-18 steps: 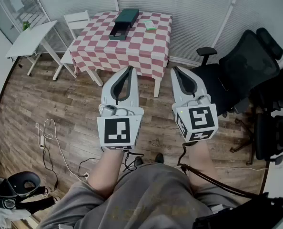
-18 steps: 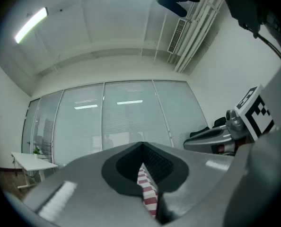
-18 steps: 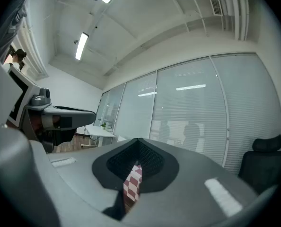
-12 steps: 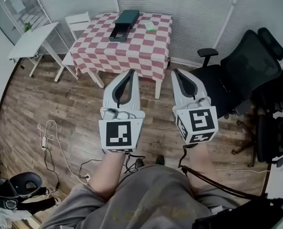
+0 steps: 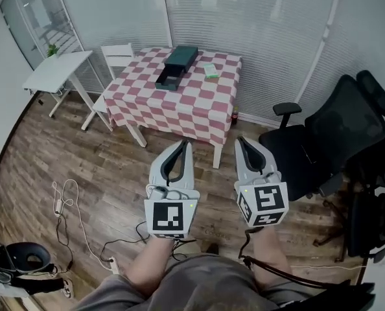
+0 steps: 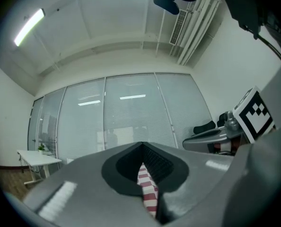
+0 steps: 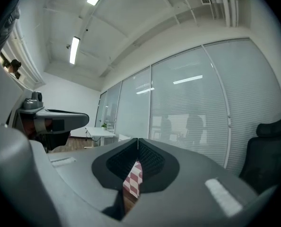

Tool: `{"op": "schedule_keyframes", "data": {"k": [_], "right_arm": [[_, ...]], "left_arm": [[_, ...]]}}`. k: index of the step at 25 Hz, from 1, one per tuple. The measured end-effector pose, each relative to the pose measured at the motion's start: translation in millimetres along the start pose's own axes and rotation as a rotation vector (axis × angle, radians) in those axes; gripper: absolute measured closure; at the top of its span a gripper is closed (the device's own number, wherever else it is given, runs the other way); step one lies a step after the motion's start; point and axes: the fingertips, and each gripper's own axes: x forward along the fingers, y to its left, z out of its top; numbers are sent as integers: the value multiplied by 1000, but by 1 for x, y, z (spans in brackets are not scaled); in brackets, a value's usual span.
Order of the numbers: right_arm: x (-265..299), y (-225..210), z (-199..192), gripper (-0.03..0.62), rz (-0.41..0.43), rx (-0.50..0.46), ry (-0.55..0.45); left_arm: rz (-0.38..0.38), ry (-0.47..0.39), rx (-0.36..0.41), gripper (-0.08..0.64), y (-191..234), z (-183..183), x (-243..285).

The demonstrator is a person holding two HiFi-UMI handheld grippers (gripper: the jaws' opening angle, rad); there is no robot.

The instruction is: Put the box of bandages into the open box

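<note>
Head view, lower centre: side-by-side forearms (image 5: pixel 151 264) point left gripper (image 5: pixel 184 143) and right gripper (image 5: pixel 240 140) forward, jaws together, empty.

We see a red-and-white checked tabletop (image 5: pixel 179 105), with a white chair (image 5: pixel 118 52) and a small white table (image 5: pixel 56 73) beside it. A black office chair (image 5: pixel 338 131) stands at the right. Cables (image 5: pixel 66 196) lie on the wood floor (image 5: pixel 63 141).

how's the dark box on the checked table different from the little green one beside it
The dark box is long and much bigger, while the little green box is small. The dark box is dark green and black, while the little green box is pale. Both lie on the checked table, apart from each other, the little green box to the right.
</note>
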Motion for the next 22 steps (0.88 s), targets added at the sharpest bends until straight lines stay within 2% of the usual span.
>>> {"op": "schedule_keyframes", "data": {"k": [6,13,22], "right_arm": [[39,-9,-19,563,19,-2,35],[118,-32,-38,565,-21,13,67],[231,-60,-11,565,-98,-12,37]], "left_arm": [[12,23,-14,560,16,-19,35],[-15,34,-32,560,55,-47,105],[-80,-9,-21,560,121,-50,199]]}}
